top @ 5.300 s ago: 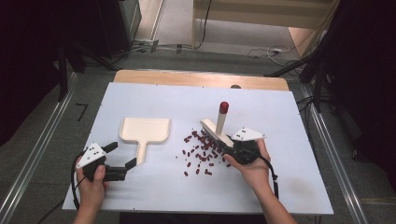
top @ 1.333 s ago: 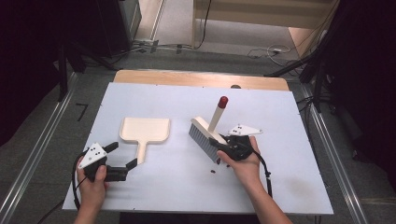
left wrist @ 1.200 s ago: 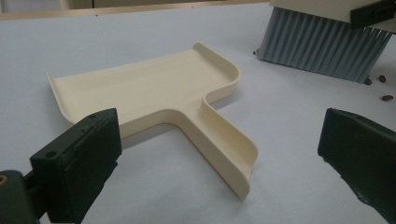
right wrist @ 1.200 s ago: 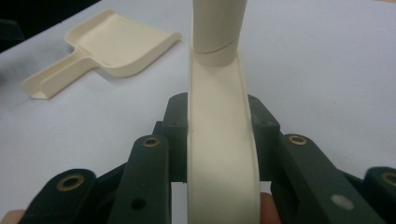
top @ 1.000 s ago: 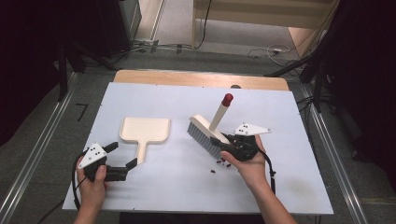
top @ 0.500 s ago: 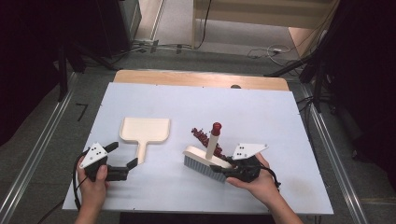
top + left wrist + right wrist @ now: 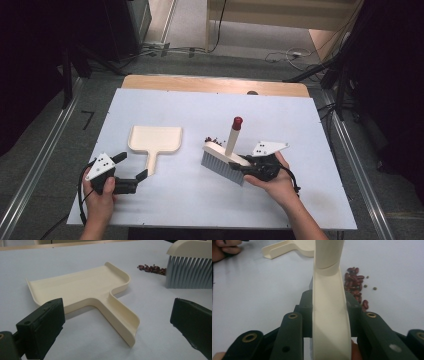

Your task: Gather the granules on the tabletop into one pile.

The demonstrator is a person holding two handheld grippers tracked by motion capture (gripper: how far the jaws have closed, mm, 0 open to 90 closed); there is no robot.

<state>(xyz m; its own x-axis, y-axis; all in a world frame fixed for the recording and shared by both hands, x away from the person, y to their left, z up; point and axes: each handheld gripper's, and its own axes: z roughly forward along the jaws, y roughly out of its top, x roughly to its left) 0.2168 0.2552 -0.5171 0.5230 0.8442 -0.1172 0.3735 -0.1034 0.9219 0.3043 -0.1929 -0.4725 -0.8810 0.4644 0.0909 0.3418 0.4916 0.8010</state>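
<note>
While unlabelled, brush (image 7: 223, 163) rests beside beans (image 7: 355, 287)

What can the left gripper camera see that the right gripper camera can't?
The left gripper view shows the brush's grey bristles and the left gripper with its jaws wide open around nothing. The right gripper view shows the right gripper clamped on the brush, a few small green bits, and the person's other hand. Both show the cream dustpan, the red beans and the white table.

Your open left gripper (image 7: 117, 325) faces a cream dustpan's (image 7: 82, 288) handle; a brush (image 7: 190, 267) and beans (image 7: 152, 268) lie beyond.
</note>
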